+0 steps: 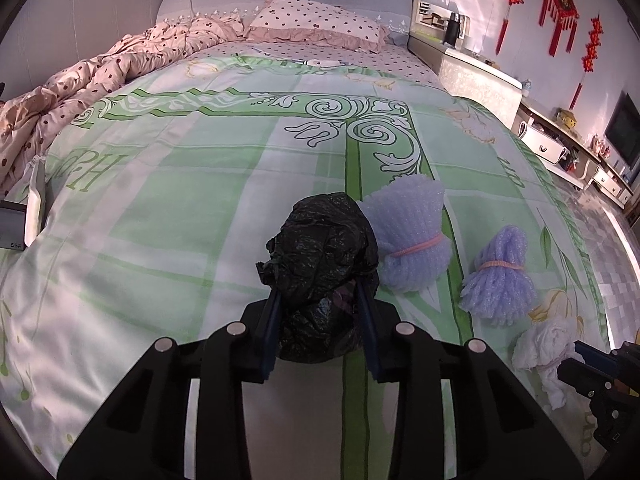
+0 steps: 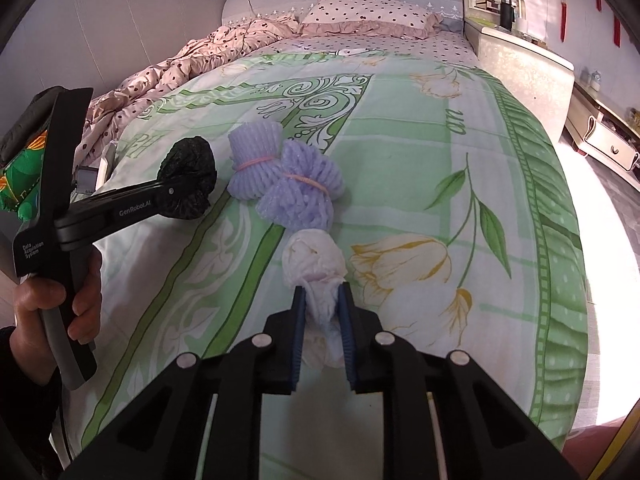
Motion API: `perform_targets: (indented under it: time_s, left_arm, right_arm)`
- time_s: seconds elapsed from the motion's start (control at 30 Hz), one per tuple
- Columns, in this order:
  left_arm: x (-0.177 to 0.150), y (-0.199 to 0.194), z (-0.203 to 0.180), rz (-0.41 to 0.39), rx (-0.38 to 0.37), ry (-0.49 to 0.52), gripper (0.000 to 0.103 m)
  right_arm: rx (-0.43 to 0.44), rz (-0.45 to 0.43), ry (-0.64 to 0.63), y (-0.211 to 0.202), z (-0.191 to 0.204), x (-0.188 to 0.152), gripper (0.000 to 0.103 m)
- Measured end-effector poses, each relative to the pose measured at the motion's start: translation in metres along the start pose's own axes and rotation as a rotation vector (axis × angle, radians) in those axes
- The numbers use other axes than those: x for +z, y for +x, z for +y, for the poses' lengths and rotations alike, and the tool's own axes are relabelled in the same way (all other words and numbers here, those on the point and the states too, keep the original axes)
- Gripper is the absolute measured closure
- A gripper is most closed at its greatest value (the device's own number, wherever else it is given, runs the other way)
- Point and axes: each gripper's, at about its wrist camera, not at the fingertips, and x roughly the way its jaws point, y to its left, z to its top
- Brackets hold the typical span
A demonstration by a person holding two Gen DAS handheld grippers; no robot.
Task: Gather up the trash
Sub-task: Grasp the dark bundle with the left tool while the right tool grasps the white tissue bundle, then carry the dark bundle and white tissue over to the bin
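Note:
A crumpled black plastic bag (image 1: 320,256) lies on the green bedspread (image 1: 180,200); my left gripper (image 1: 319,292) is shut on it, both blue pads pressing its sides. The same black bag (image 2: 188,172) and left gripper (image 2: 176,190) show in the right wrist view, with a hand (image 2: 44,296) on the handle. A wad of white tissue (image 2: 314,264) sits pinched between the pads of my right gripper (image 2: 322,292). That white wad (image 1: 544,348) and right gripper (image 1: 580,354) appear at the left view's lower right. Two purple foam-net bundles (image 1: 412,236) (image 1: 500,276) tied with pink bands lie between the two grippers.
A pink dotted quilt (image 1: 80,88) is bunched along the bed's left side, with a dotted pillow (image 1: 320,22) at the headboard. White cabinets (image 1: 480,76) and drawers (image 1: 548,148) line the wall right of the bed. A small device (image 1: 16,224) lies at the left bed edge.

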Motion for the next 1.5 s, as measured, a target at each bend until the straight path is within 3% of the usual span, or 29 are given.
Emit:
perform_targets:
  time_s: [0.33,0.83,1.13,1.5]
  left_arm:
    - [-0.007,-0.067,-0.003,-0.053,-0.018,-0.013,0.071]
    - [-0.036,-0.184,-0.036,-0.154,-0.063,0.026,0.071]
    - [-0.04,-0.24,-0.078,-0.213,-0.116,0.072,0.071]
    - [-0.037,-0.302,-0.148,-0.287,-0.21,0.15,0.071]
  right_arm:
    - [0.01,-0.065,-0.001,-0.063,0.014,-0.008,0.088]
    - [0.026,-0.197,0.026,-0.174,0.024,-0.03,0.088]
    - [0.01,-0.281,0.055,-0.229,0.012,-0.04,0.088]
    - [-0.033,-0.417,0.133,-0.309,-0.03,-0.051,0.088]
